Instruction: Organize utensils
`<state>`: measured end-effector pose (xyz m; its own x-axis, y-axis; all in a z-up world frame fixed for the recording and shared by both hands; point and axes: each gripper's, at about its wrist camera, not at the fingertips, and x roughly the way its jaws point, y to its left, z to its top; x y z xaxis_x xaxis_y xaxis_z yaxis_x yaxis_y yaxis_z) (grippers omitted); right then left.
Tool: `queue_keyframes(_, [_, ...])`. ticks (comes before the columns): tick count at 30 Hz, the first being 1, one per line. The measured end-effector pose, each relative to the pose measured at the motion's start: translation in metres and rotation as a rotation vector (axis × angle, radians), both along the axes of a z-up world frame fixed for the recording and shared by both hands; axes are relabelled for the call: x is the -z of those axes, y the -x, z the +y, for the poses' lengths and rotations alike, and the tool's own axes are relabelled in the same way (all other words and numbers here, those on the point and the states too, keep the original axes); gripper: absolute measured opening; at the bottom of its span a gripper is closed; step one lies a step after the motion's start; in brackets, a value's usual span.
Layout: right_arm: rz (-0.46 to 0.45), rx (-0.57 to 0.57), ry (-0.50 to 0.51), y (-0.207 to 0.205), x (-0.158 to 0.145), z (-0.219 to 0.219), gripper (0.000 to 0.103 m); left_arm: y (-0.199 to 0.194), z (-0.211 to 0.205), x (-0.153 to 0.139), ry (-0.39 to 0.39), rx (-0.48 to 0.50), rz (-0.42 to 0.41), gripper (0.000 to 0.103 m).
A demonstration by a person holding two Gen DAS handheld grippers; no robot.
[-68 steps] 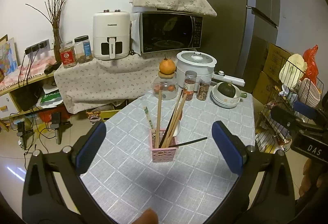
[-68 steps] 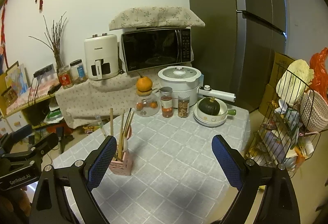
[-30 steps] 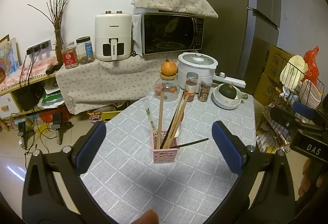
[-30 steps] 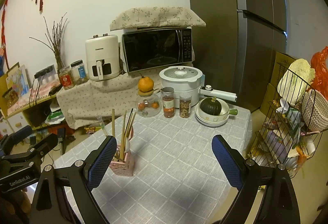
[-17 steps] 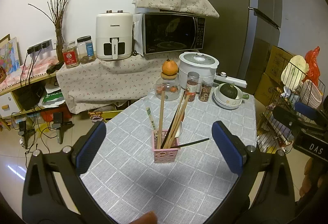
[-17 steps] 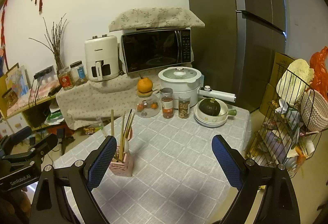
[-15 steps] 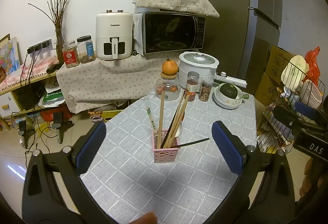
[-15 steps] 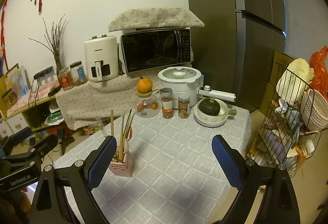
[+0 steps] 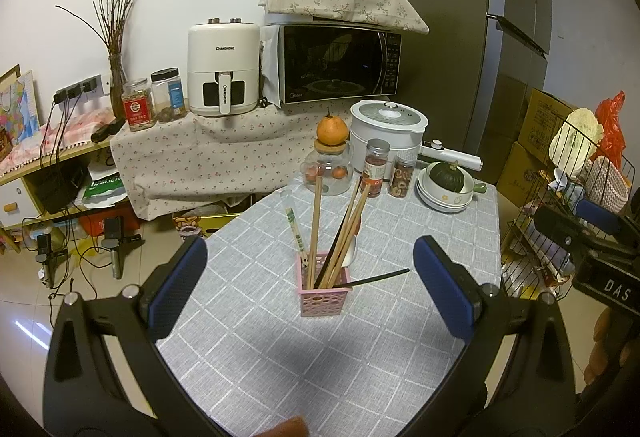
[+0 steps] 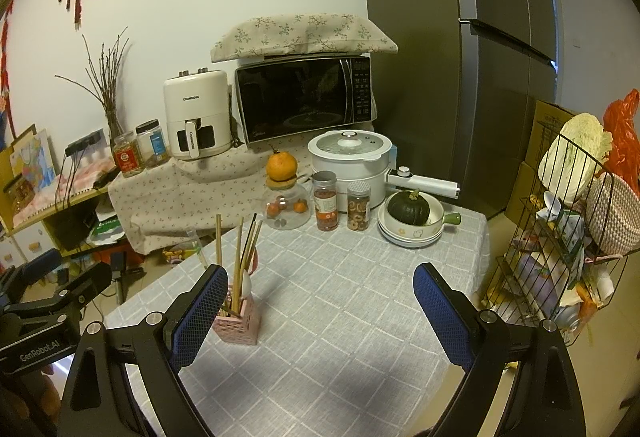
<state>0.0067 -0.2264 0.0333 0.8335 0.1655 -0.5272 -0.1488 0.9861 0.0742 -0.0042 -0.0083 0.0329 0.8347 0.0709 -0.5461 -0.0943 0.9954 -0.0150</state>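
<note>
Standing near the middle of the left wrist frame, a pink perforated holder (image 9: 323,295) sits on the grey checked cloth of the desk (image 9: 280,349) with several wooden chopsticks (image 9: 314,233) leaning out of it, a paper-wrapped pair (image 9: 295,229) to their left and a white spoon (image 9: 351,253) tucked at the right. 1 black chopstick (image 9: 372,279) lies almost flat across the holder's right rim, pointing toward the right of the frame. In the right wrist frame the same holder (image 10: 237,323) shows at lower left, partly behind the left finger pad.

The left gripper (image 9: 310,283) hangs above the near desk with its blue-padded fingers (image 9: 178,283) wide apart and holding nothing; the holder lies between them in the picture, farther off. The right gripper (image 10: 316,311) is likewise spread wide, empty, over bare cloth.

Toward the far end of the desk stand a glass jar (image 9: 327,173) with an orange (image 9: 332,131) on its cork lid, 2 spice jars (image 9: 376,167), a white electric pot (image 9: 387,127) and stacked bowls holding a dark green squash (image 9: 447,177). Behind, in the upper middle, a microwave (image 9: 340,69) under a floral cloth stands beside a white air fryer (image 9: 222,75). A wire rack (image 10: 560,245) fills the right edge.
</note>
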Motion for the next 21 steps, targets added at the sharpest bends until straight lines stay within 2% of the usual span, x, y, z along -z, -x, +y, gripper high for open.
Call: queue_keyframes(21, [0.001,0.001,-0.001,0.0006,0.0003,-0.0008,0.095,0.0019,-0.0007,0.0054,0.004,0.014,0.013,0.102])
